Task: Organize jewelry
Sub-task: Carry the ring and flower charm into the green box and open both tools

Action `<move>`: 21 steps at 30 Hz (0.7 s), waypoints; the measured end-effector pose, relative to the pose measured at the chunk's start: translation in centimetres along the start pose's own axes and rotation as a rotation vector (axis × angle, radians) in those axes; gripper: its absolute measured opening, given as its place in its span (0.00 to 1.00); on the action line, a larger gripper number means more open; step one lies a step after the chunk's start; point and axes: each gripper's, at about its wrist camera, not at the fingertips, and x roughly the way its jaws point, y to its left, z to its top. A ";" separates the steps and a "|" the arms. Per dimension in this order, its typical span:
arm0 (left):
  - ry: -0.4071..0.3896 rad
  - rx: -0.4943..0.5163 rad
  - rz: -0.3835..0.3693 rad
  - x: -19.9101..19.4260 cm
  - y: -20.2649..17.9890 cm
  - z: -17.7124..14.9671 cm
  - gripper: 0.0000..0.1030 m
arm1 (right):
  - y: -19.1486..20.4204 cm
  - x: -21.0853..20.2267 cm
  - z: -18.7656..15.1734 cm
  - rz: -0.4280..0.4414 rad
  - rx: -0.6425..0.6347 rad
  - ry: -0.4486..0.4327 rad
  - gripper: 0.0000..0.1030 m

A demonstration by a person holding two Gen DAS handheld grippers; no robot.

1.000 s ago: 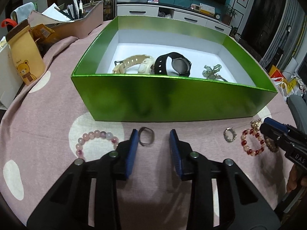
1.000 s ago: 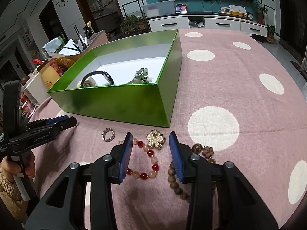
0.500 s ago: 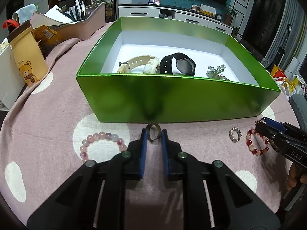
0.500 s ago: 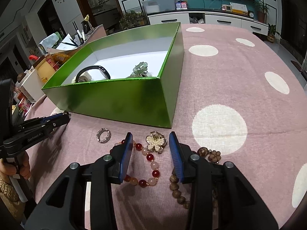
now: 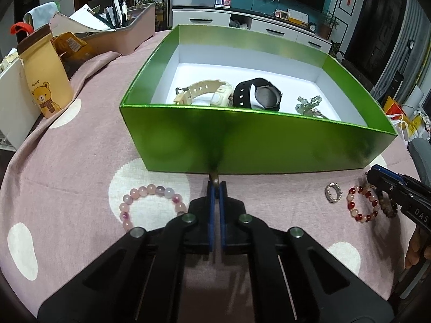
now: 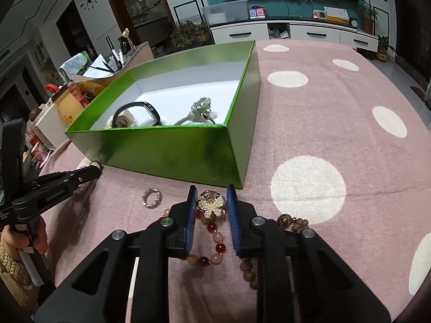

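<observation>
Change since earlier frames: the left tool (image 5: pixel 214 185) has closed its blue pads from wide apart onto the dark ring (image 5: pixel 214 178), which lay loose on the cloth between them; the right tool (image 6: pixel 211 197) has been narrowing its jaws around the flower brooch (image 6: pixel 211 206).
Left tool: pads together, clamped on the dark ring, whose upper arc shows just past the tips, close against the near wall of the green box (image 5: pixel 269 145).
Right tool: blue pads at either side of the flower brooch with the gap small; contact cannot be told from this view.
Flower brooch: gold with pale petals, lying on the table just before the box's near corner, over the top of the red bead bracelet (image 6: pixel 212 238).
Green box: open, white inside, standing on the pink spotted cloth (image 6: pixel 336 113); it holds a cream watch (image 5: pixel 207 94), a black watch (image 5: pixel 258 95) and a pale green trinket (image 5: pixel 309 105).
Pink bead bracelet (image 5: pixel 150 204): on a white dot of the cloth, just left of the left tool.
Silver ring (image 6: pixel 151 197): flat on the cloth, between the two tools.
Brown bead string (image 6: pixel 292 220): right of the right tool, partly under it.
Table's far left edge: a bear-printed pouch (image 5: pixel 45 75) and a pen tray (image 5: pixel 121 37).
Hand (image 6: pixel 25 238): grips the left tool's handle, a knitted cuff at the wrist.
</observation>
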 end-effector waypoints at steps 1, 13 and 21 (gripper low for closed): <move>-0.003 0.000 -0.003 -0.2 -0.1 0.0 0.03 | 0.1 -0.2 0.0 0.003 -0.003 -0.004 0.21; -0.092 0.019 -0.070 -5.0 -1.4 0.9 0.03 | 1.1 -4.0 1.0 0.042 -0.025 -0.082 0.22; -0.144 0.056 -0.100 -6.7 -3.2 4.2 0.03 | 2.1 -4.9 3.1 0.059 -0.061 -0.131 0.22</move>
